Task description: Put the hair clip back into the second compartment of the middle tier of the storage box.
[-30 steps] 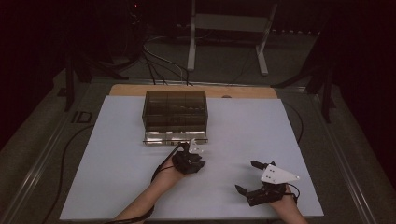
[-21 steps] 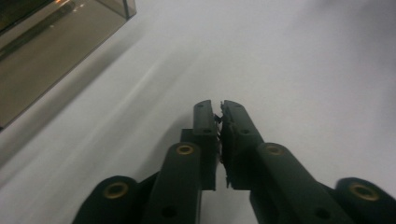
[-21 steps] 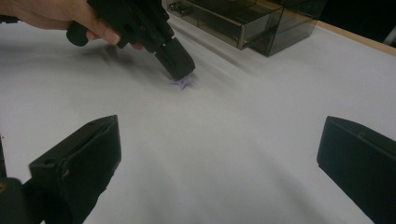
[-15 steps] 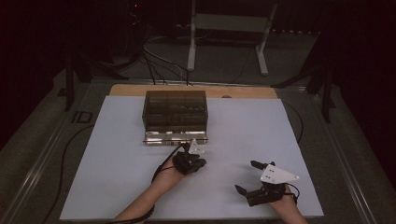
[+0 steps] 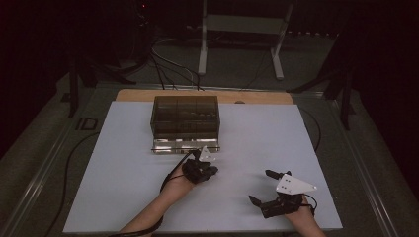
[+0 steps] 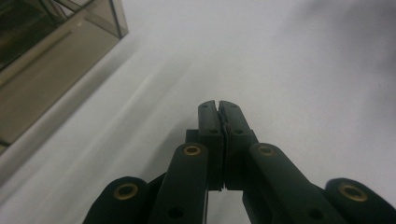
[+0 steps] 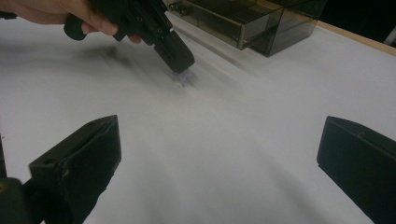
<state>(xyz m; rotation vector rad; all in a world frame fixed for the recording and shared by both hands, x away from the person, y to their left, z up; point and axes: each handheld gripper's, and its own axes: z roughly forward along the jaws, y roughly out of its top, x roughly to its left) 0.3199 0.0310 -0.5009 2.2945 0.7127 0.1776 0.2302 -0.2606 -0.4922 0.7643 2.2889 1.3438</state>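
Observation:
My left gripper (image 5: 211,171) rests on the white table just in front of a smoky see-through drawer box (image 5: 185,116). In the left gripper view its jaws (image 6: 218,105) are pressed together. In the right gripper view a small purple piece (image 7: 182,77) peeks out at the tip of that left gripper (image 7: 180,65), pinched against the table. My right gripper (image 5: 260,186) lies near the front right of the table, open, with nothing but bare table between its wide-apart jaws (image 7: 219,149).
The box's lowest drawer (image 5: 185,146) is pulled out toward me, and the box (image 6: 46,56) stands close on the left gripper's left. The white sheet (image 5: 257,133) covers a wooden table. Cables and a metal stand (image 5: 202,44) lie beyond the far edge.

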